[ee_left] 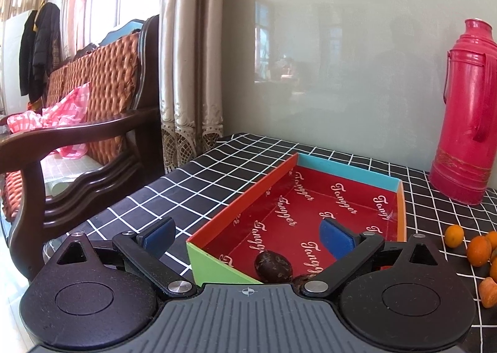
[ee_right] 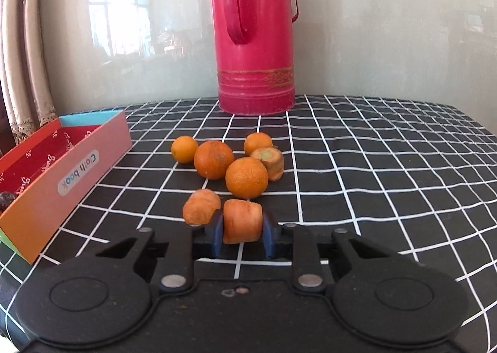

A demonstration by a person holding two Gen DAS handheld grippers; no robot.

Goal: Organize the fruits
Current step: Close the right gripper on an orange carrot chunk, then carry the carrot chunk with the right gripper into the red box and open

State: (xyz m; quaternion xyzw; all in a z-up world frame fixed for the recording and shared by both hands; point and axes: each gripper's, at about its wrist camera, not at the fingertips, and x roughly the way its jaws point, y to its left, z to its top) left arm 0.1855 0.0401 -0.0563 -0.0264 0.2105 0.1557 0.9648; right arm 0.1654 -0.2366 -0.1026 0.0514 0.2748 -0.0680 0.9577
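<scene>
On the black grid tablecloth (ee_right: 372, 151), a red thermos (ee_right: 253, 33) stands at the back against the glossy wall, behind the loose produce. A wooden sofa (ee_left: 93, 123) sits off the table's left end. Four oranges lie clustered, the nearest (ee_right: 246, 178) just ahead of the right gripper (ee_right: 242, 236), with three carrot chunks around them. The right gripper pinches one carrot chunk (ee_right: 242, 221) between its blue pads; another chunk (ee_right: 201, 207) touches its left finger. The left gripper (ee_left: 248, 236) hovers spread wide over the box (ee_left: 236, 216), where one dark fruit (ee_left: 274, 265) lies, perhaps a second, half hidden.
</scene>
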